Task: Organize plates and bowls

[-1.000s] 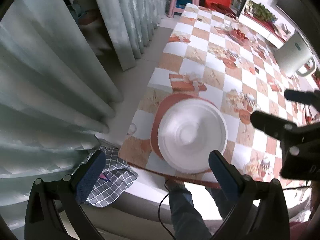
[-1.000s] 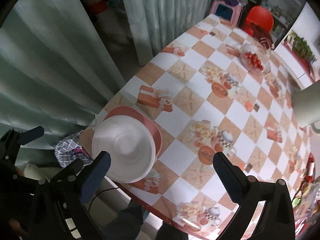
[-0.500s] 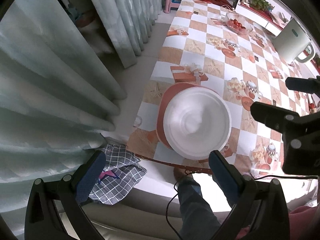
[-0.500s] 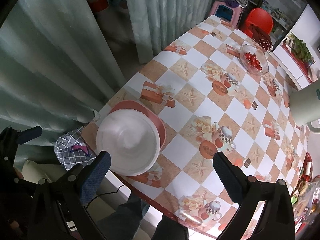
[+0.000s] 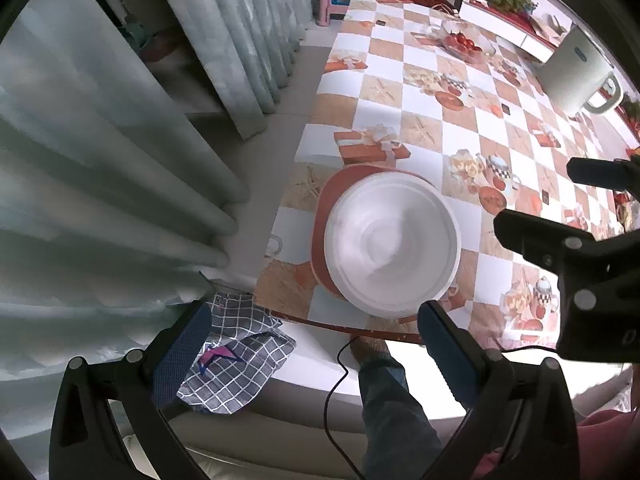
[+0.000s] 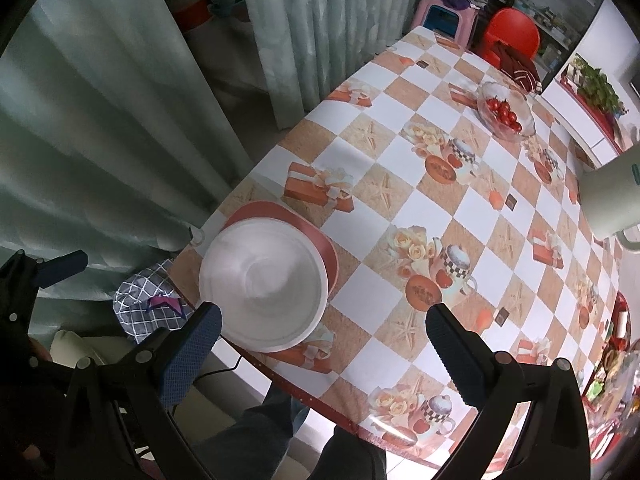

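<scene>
Both grippers have drawn higher off the table [image 6: 404, 184]. Left gripper [image 5: 312, 344] gapes wide, empty. White round bowl [image 6: 262, 284] sits on the terracotta plate [image 6: 324, 248] near the table's corner. Right gripper [image 6: 324, 350] spreads wide, empty. Farther along, a glass bowl [image 6: 506, 114] holds red tomatoes.

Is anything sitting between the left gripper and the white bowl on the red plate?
Nothing visible. The left gripper hangs open above the table edge, with only bare tablecloth between it and the white bowl, which sits on the red plate.
</scene>
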The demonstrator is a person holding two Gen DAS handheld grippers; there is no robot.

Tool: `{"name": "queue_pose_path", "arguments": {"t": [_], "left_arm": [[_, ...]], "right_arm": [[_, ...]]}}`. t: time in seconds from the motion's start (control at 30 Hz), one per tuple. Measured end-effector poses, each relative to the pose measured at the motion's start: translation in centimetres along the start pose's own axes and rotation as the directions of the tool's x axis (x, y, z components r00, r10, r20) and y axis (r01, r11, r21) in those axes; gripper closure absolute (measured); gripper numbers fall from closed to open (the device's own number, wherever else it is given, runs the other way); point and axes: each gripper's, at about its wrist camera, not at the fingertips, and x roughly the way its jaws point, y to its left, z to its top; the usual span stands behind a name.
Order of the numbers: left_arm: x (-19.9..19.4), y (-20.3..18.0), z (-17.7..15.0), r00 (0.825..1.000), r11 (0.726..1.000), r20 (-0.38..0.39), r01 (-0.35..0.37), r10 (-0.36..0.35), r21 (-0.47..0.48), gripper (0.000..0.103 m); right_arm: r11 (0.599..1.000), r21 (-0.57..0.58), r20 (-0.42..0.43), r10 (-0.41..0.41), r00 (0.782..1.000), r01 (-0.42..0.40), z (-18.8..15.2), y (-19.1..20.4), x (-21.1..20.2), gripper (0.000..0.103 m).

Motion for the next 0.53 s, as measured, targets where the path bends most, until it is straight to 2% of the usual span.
{"name": "queue_pose_path", "arguments": {"t": [0.23, 0.43, 0.53], "left_arm": [[0.24, -0.57, -0.14, 1.000, 0.999, -0.006, 0.003, -0.003, 0.038, 0.000], [0.32, -0.48, 0.15, 1.000, 0.999, -0.009, -0.005, 0.005, 0.034, 0.000], [-0.56, -0.59, 0.11, 0.997, 0.998, 0.081, -0.025, 0.021, 0.049, 0.000]], "right_arm": [[0.999, 0.042, -0.009, -0.001, 1.000, 0.002, -0.71, -0.38, 0.18, 0.000], [0.999, 0.051, -0.014, 0.001, 1.000, 0.000, -0.69, -0.48, 0.22, 0.000], [0.998, 0.058, -0.016, 0.009, 1.000, -0.008, -0.64, -0.70, 0.28, 0.000]]}}
